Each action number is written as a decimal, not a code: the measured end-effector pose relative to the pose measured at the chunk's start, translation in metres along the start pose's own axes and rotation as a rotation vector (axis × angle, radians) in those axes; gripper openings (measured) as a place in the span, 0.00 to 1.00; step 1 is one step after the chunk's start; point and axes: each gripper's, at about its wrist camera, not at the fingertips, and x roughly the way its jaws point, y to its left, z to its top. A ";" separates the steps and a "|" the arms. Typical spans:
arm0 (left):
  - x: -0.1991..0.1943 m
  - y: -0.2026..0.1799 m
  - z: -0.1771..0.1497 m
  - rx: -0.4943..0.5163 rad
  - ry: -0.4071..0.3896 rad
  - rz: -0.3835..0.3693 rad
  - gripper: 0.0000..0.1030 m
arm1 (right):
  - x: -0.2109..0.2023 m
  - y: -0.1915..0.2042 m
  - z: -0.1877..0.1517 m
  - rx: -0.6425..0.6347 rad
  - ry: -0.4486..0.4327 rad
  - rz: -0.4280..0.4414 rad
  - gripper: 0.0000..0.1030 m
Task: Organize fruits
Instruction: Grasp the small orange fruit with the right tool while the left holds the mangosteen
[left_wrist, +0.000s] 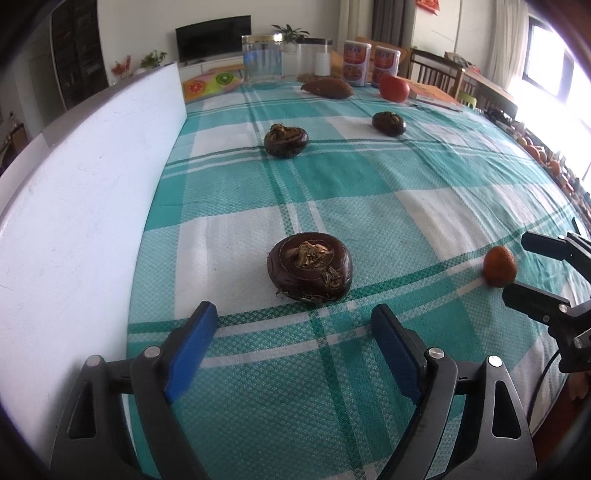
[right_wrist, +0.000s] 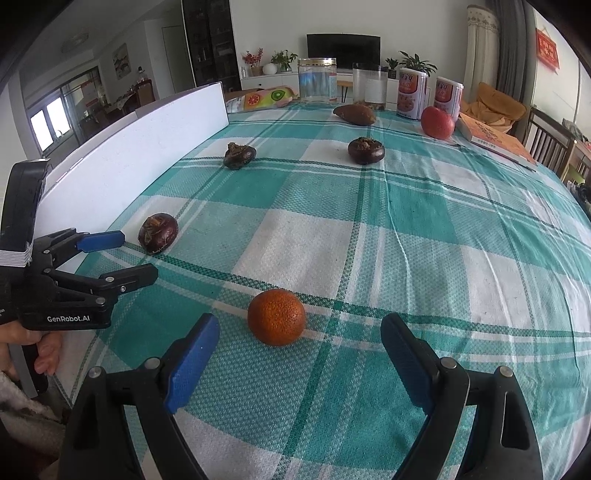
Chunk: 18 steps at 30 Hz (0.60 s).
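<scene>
3 water chestnuts (left_wrist: 309, 272), 1 orange (right_wrist: 276, 322), 1 tomato (right_wrist: 437, 122); left claw (left_wrist: 293, 323) and right claw (right_wrist: 300, 332) released.

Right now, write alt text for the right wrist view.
The open right gripper points down at an orange lying on a teal checked tablecloth, just ahead of its blue fingers. At left, the open left gripper sits near a dark water chestnut; two more lie beyond.

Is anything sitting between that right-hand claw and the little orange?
Nothing visible. The right gripper hangs open just short of the orange, with only bare checked tablecloth between them.
</scene>
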 end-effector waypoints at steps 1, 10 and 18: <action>0.000 0.001 0.002 -0.012 0.000 -0.008 0.83 | -0.001 0.000 0.000 -0.001 -0.005 0.003 0.86; 0.004 0.003 0.009 -0.027 -0.015 -0.004 0.70 | -0.006 0.006 0.002 -0.024 -0.037 0.018 0.81; 0.005 0.002 0.009 -0.014 -0.027 0.012 0.69 | -0.006 0.002 0.002 -0.008 -0.039 0.030 0.75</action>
